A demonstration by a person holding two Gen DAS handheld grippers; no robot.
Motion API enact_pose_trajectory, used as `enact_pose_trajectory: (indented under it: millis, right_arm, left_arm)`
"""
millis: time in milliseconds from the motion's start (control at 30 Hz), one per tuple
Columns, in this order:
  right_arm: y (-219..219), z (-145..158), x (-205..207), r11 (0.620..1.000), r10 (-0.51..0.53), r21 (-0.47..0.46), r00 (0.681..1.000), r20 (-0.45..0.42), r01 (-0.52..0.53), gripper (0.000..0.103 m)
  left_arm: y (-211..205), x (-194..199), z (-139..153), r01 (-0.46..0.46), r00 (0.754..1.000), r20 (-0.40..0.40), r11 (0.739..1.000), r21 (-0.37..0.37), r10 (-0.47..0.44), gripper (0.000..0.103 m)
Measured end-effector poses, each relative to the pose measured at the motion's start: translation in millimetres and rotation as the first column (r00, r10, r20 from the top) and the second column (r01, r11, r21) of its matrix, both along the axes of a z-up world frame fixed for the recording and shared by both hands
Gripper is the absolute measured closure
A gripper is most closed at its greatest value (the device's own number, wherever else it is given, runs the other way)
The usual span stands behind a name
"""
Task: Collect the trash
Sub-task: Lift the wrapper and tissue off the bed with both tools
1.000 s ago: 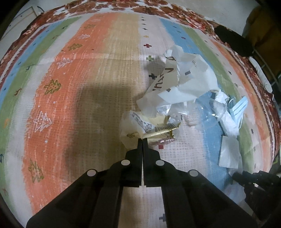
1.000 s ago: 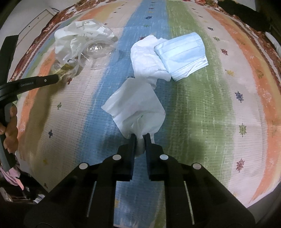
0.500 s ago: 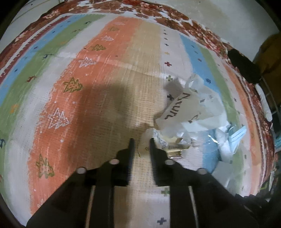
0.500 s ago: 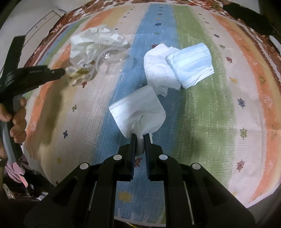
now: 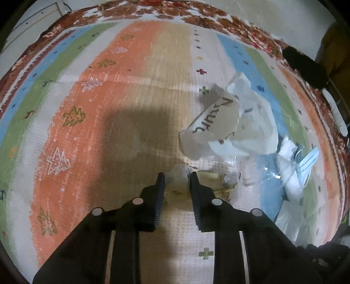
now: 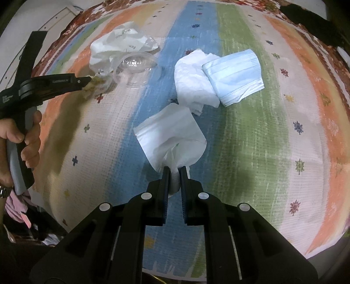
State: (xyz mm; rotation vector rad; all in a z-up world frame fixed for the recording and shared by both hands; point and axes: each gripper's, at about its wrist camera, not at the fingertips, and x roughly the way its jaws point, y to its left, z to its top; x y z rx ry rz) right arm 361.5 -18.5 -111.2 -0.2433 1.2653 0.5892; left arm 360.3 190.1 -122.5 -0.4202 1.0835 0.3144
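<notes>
On the striped woven cloth [image 5: 122, 91] lies a heap of trash: a crumpled white paper bag with lettering [image 5: 218, 126], a clear plastic cup [image 5: 273, 172], a blue face mask [image 5: 306, 161] and a crumpled clear-and-gold wrapper [image 5: 221, 187]. My left gripper [image 5: 176, 174] points down at the wrapper's near end, which sits between its fingers; the jaws are closing. In the right wrist view my right gripper [image 6: 174, 168] is shut on a bunched corner of a white tissue [image 6: 172, 133]. Beyond it lie a second tissue [image 6: 192, 83] and the mask [image 6: 234, 74].
A person's hand [image 6: 26, 139] holds the left gripper [image 6: 87, 82] at the left of the right wrist view. A dark object [image 6: 310, 17] lies at the cloth's far right edge. The cloth's near edge drops off below, with pink fabric [image 6: 15, 207] beside it.
My left gripper, shut a second ago just short of the wrapper, has opened and moved forward so that the wrapper's end lies between its fingers. The right gripper keeps its hold on the tissue.
</notes>
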Motion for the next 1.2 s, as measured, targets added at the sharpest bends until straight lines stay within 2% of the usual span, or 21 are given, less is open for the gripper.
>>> enact_pose_trajectory:
  millis: [100, 300, 500, 567, 667, 833, 933, 1200]
  right_arm:
    - [-1.2, 7.5, -0.2, 1.0, -0.002, 0.009, 1.0, 0.011, 0.002, 0.094]
    - [-3.1, 33.2, -4.7, 0.999, 0.002, 0.054, 0.999, 0.043, -0.005, 0.094]
    - [-12.5, 64.5, -15.3, 0.994, -0.013, 0.107, 0.996, 0.088, 0.004, 0.094]
    - [-17.3, 74.2, -21.6, 0.993, -0.017, 0.121, 0.994, 0.104, 0.004, 0.094]
    - [-23.9, 85.5, -31.8, 0.989, -0.021, 0.146, 0.993, 0.114, 0.004, 0.094]
    - [-36.5, 102.9, -47.8, 0.984, -0.035, 0.175, 0.989, 0.144, 0.009, 0.094]
    - [-40.6, 109.9, -55.2, 0.985, -0.035, 0.172, 0.985, 0.17, 0.005, 0.095]
    - [-55.0, 137.6, -83.9, 0.977, -0.046, 0.214, 0.971, 0.233, -0.005, 0.095]
  left_arm:
    - [-2.2, -4.2, 6.9, -0.02, 1.0, 0.005, 1.0, -0.01, 0.02, 0.087]
    - [-16.7, -19.2, 25.7, -0.001, 1.0, -0.007, 1.0, 0.004, 0.001, 0.089]
    - [-25.2, -43.8, 57.0, -0.004, 1.0, 0.001, 1.0, 0.016, 0.004, 0.089]
    - [-25.6, -54.8, 65.9, -0.025, 1.0, 0.011, 0.999, -0.035, 0.026, 0.09]
    - [-34.6, -67.8, 74.5, -0.023, 0.999, 0.027, 0.998, -0.064, 0.024, 0.09]
    - [-54.8, -86.3, 89.3, -0.001, 0.999, 0.046, 0.998, -0.069, 0.004, 0.09]
    - [-65.8, -97.8, 101.3, 0.017, 0.998, 0.068, 0.999, -0.037, -0.014, 0.09]
    - [-75.2, -124.0, 125.9, 0.041, 0.99, 0.139, 0.997, -0.062, -0.032, 0.09]
